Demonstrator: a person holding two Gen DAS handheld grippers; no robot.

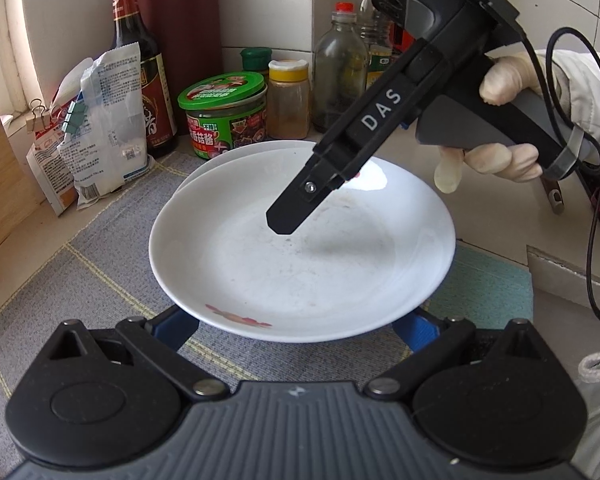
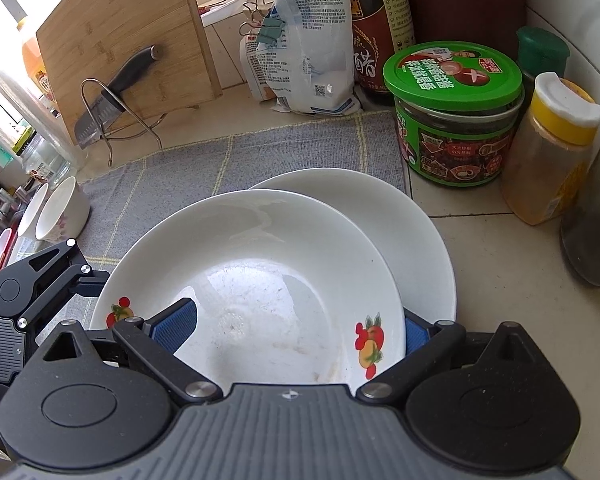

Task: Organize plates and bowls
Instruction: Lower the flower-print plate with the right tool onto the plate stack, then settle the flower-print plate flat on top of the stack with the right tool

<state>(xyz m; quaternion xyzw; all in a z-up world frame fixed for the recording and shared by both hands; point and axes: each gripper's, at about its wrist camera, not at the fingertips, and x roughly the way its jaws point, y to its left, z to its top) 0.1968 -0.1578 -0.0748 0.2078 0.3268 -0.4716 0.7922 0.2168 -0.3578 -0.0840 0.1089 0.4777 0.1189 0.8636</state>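
A white plate with fruit decals [image 1: 300, 264] [image 2: 260, 280] lies offset on top of a second white plate [image 1: 236, 156] [image 2: 400, 220] on a grey mat [image 1: 100, 260]. My left gripper [image 1: 296, 330] is open, its blue fingers [image 1: 176, 330] spread under the top plate's near rim. My right gripper [image 2: 296, 332] is open too and straddles that plate's rim: one blue pad [image 2: 176, 326] is over the inside, the other is outside the rim. In the left wrist view the right gripper [image 1: 284, 220] slants down over the plate, held by a gloved hand [image 1: 496, 160].
Two white bowls [image 2: 56, 212] stand at the mat's left end. A green-lidded jar [image 2: 456, 120], yellow-capped spice bottle [image 2: 552, 148], dark sauce bottle [image 2: 380, 20] and clipped bags [image 2: 312, 48] crowd the back. A knife on a wire rack [image 2: 108, 100] leans by a cutting board [image 2: 128, 40].
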